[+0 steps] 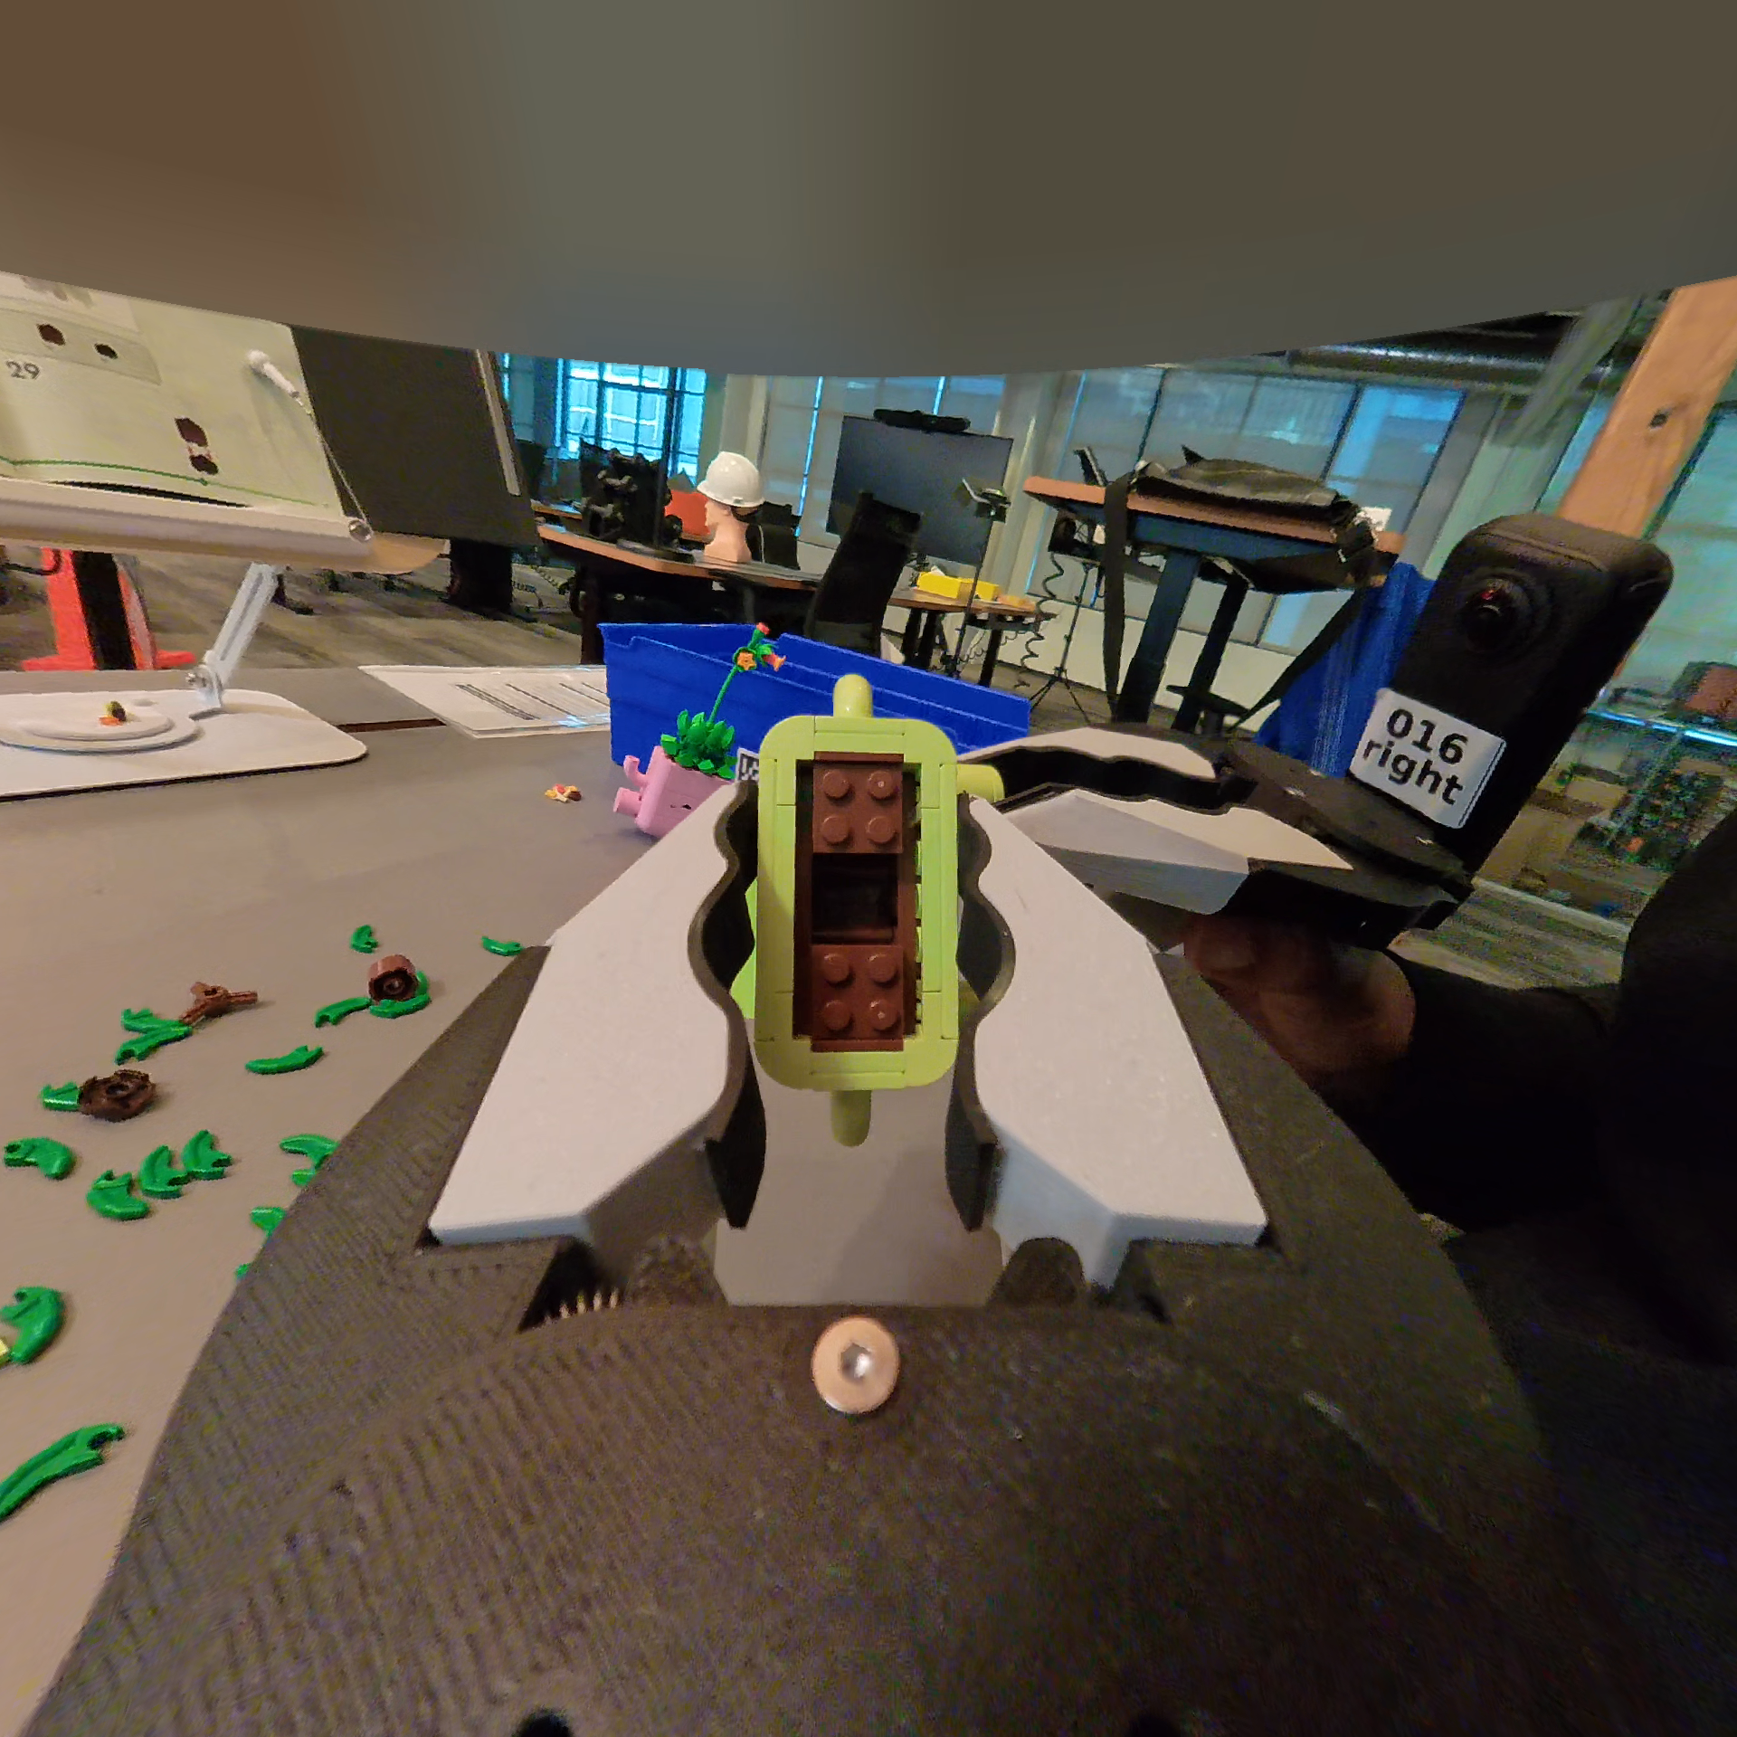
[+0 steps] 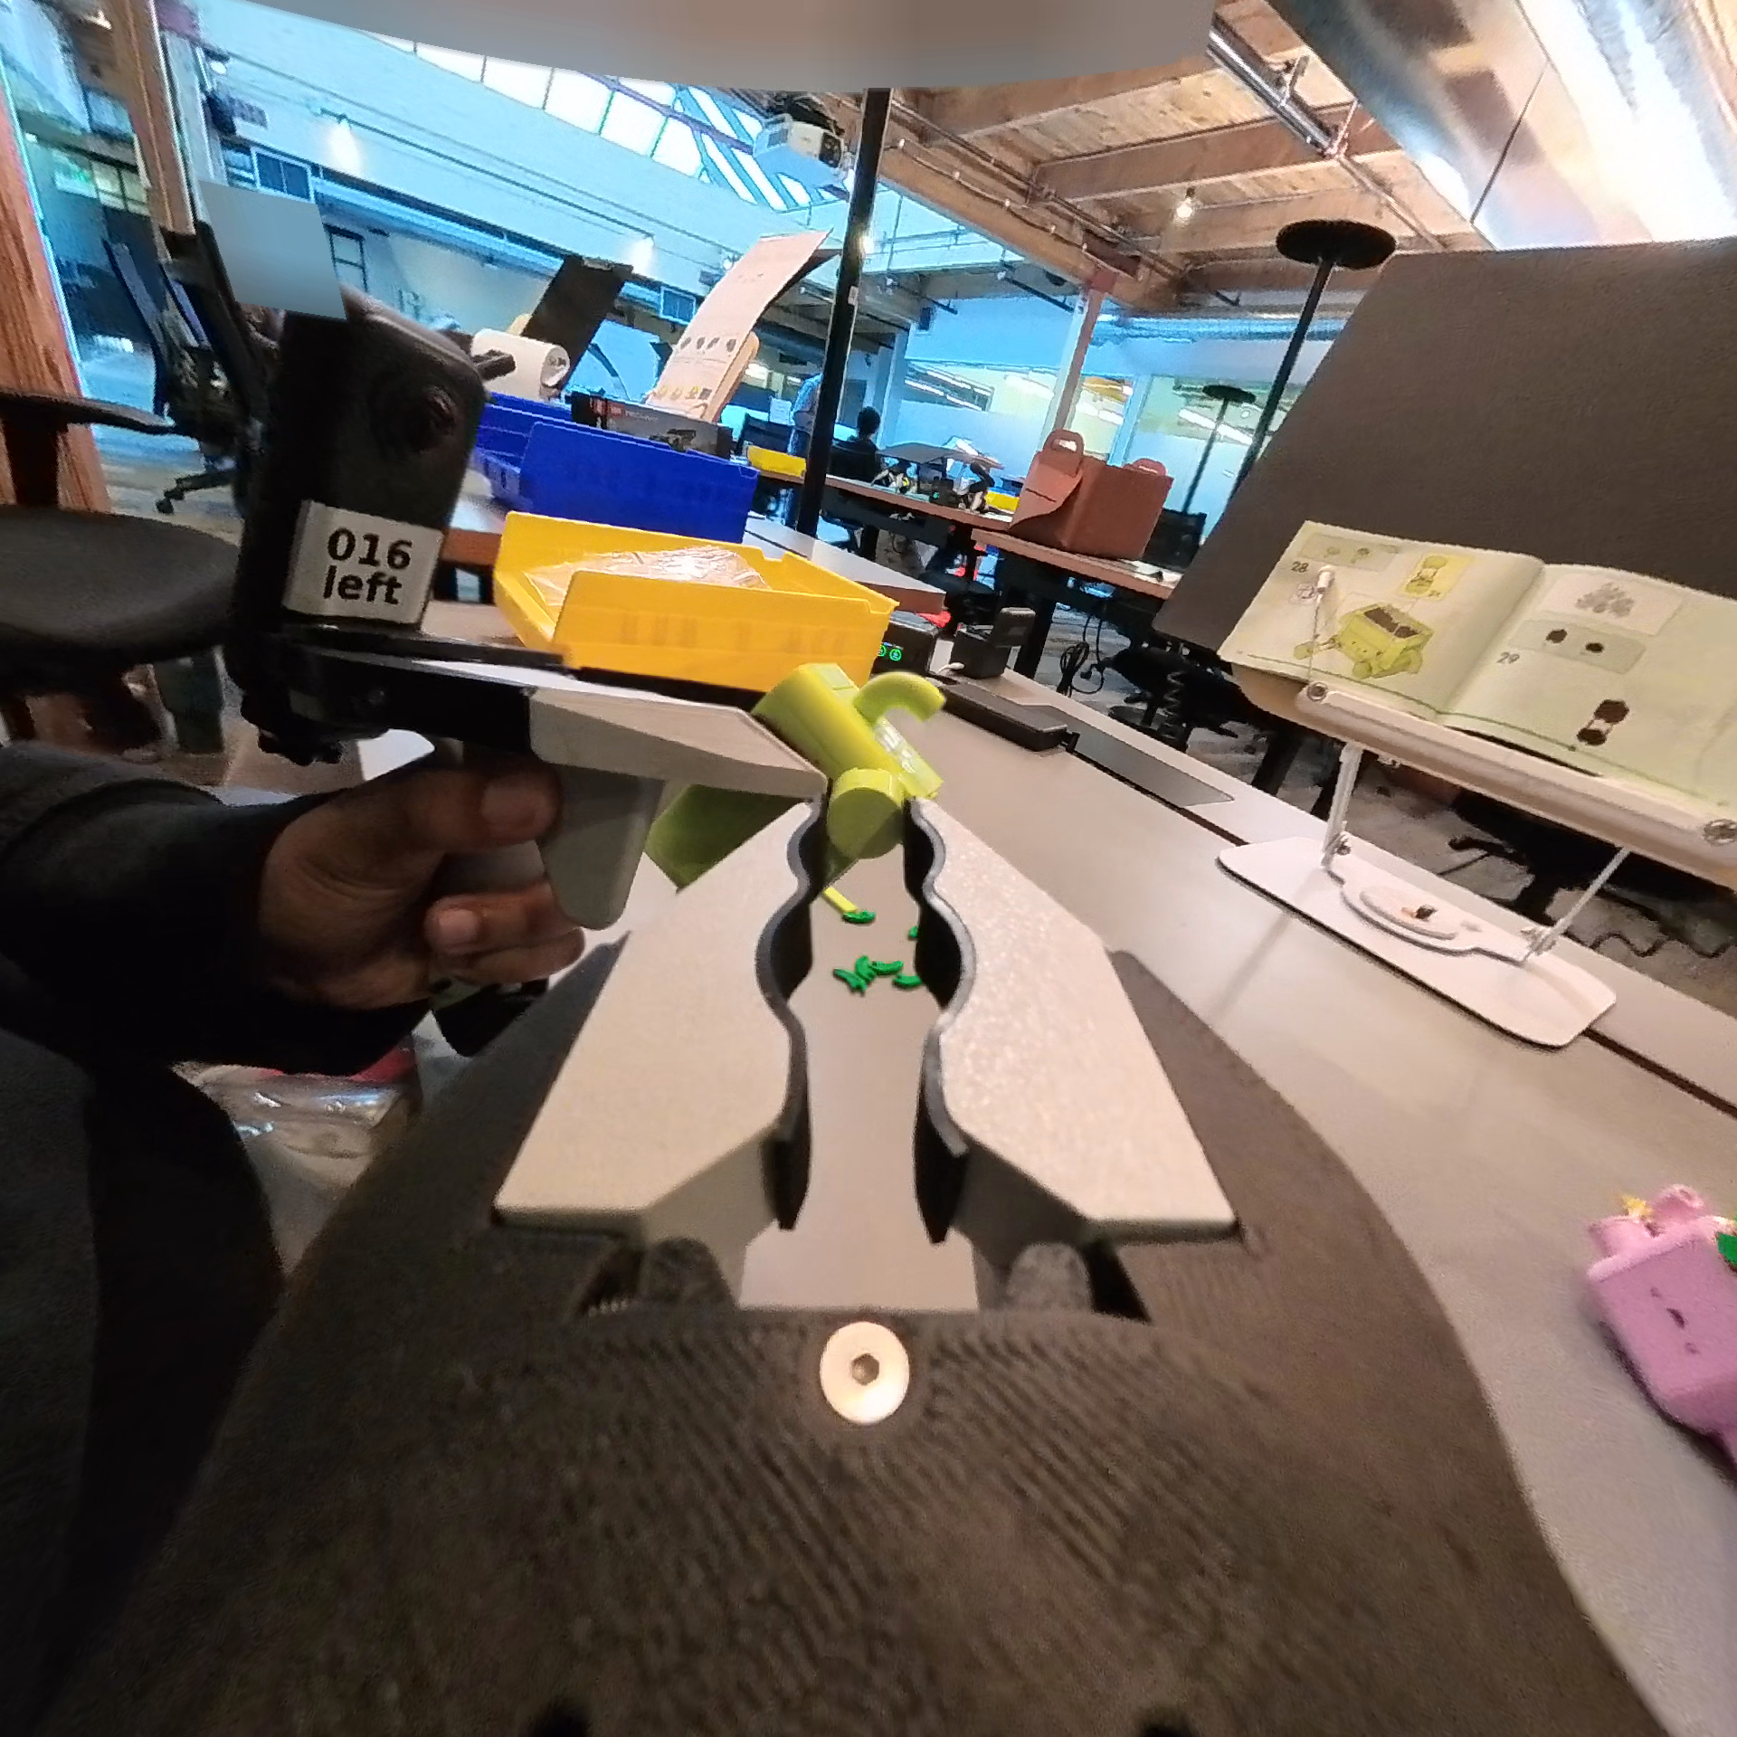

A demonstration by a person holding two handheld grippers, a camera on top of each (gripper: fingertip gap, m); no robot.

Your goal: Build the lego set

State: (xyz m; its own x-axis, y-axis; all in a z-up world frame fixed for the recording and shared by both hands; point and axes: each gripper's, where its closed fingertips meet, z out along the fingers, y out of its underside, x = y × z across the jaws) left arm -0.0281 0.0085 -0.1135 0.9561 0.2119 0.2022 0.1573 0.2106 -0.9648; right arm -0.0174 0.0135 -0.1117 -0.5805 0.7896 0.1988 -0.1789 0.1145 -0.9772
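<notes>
A lime-green lego box (image 1: 855,926) with brown bricks (image 1: 855,996) inside faces the left wrist camera. My left gripper (image 1: 851,808) is shut on its two long sides and holds it above the table. My right gripper (image 1: 992,780) comes in from the right. In the right wrist view the right gripper (image 2: 860,813) is closed on a lime peg (image 2: 860,799) sticking out of the box's side (image 2: 714,827). A finger (image 2: 658,743) of the left gripper covers much of the box there. Green leaf pieces (image 1: 160,1170) and small brown pieces (image 1: 117,1095) lie on the grey table.
A pink lego planter with a green plant (image 1: 677,780) stands behind the box, also low right in the right wrist view (image 2: 1664,1316). A blue bin (image 1: 846,686), a yellow bin (image 2: 686,602) and an open instruction booklet on a stand (image 2: 1504,639) are on the table. Only a small space, under 4 cm, lies between the two pairs of fingers.
</notes>
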